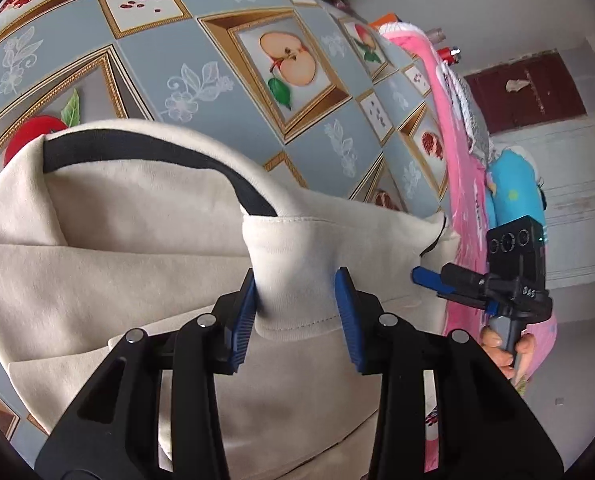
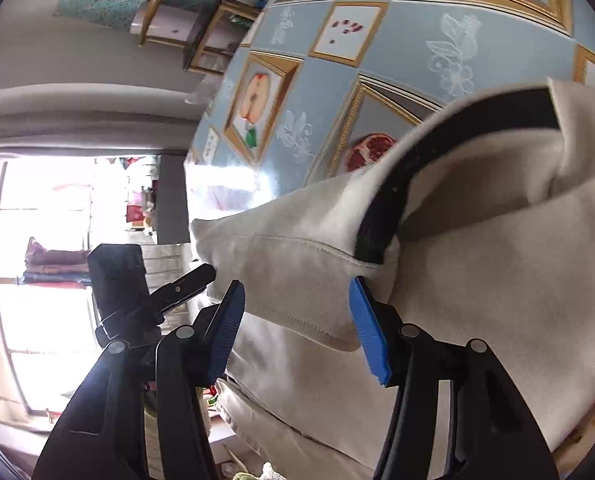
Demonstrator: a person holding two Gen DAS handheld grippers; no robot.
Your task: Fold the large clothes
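Note:
A cream garment with a black neckband lies partly folded on a table covered by a fruit-print cloth. My left gripper is shut on a raised fold of the cream fabric just below the neckband, with its blue pads against both sides. In the right wrist view, my right gripper stands open astride a stitched hem of the garment, its pads clear of the cloth. The right gripper, held by a hand, sits at the garment's right edge. The left gripper shows at the cloth's corner.
A pink cloth hangs over the table's right edge, with a blue bundle beside it. Beyond are a dark red door and white cabinets. A bright window and a gold-framed shelf lie off the table's other side.

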